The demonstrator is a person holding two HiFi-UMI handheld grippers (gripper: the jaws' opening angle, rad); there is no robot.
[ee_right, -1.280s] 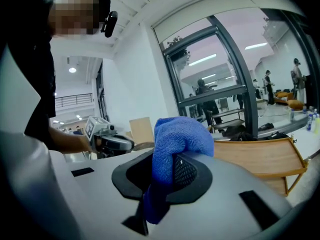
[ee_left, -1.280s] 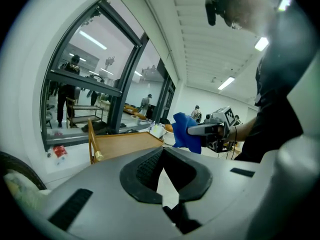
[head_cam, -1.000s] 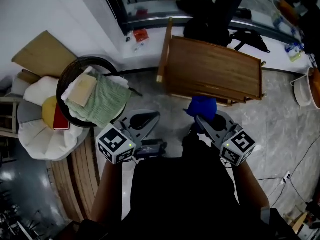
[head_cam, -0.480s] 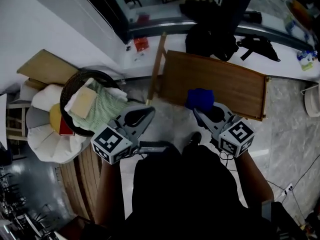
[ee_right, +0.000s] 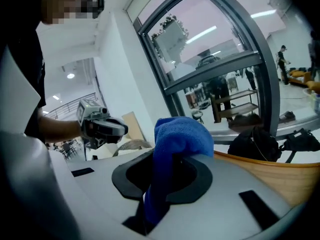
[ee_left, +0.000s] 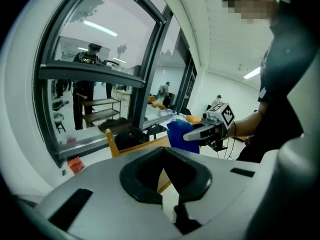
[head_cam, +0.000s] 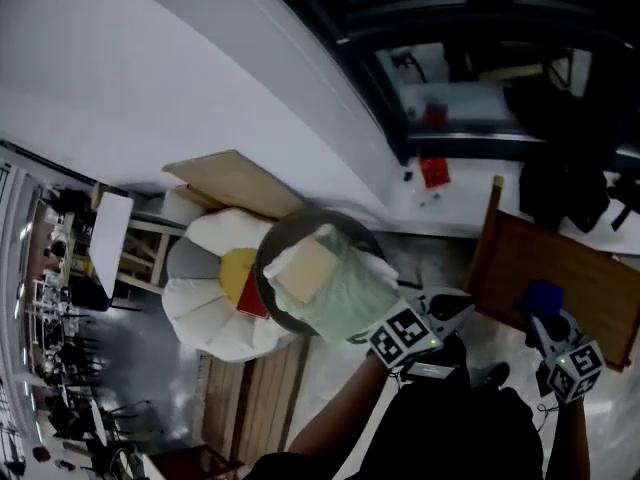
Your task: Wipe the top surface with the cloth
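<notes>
My right gripper (head_cam: 543, 316) is shut on a blue cloth (head_cam: 541, 295), which bunches up out of its jaws (ee_right: 179, 134). It hangs over the near left part of the wooden table top (head_cam: 590, 290), above the surface. The wood shows as a curved strip (ee_right: 272, 170) beside the right gripper (ee_right: 167, 181). My left gripper (head_cam: 458, 305) is held left of the table, jaws together with nothing between them (ee_left: 164, 170). The left gripper view shows the right gripper (ee_left: 202, 132) holding the blue cloth (ee_left: 179, 135) over the table (ee_left: 137, 145).
A dark round basket (head_cam: 268, 290) with a pale green cloth (head_cam: 350, 293) sits left of the table, beside a white cushion (head_cam: 205, 303) and a cardboard sheet (head_cam: 235, 183). A black bag (head_cam: 560, 183) lies behind the table by the window frame (head_cam: 470, 28).
The head view has swung up and to the left, so both grippers and the table now sit at the lower right. The right gripper still holds the blue cloth by the table.
</notes>
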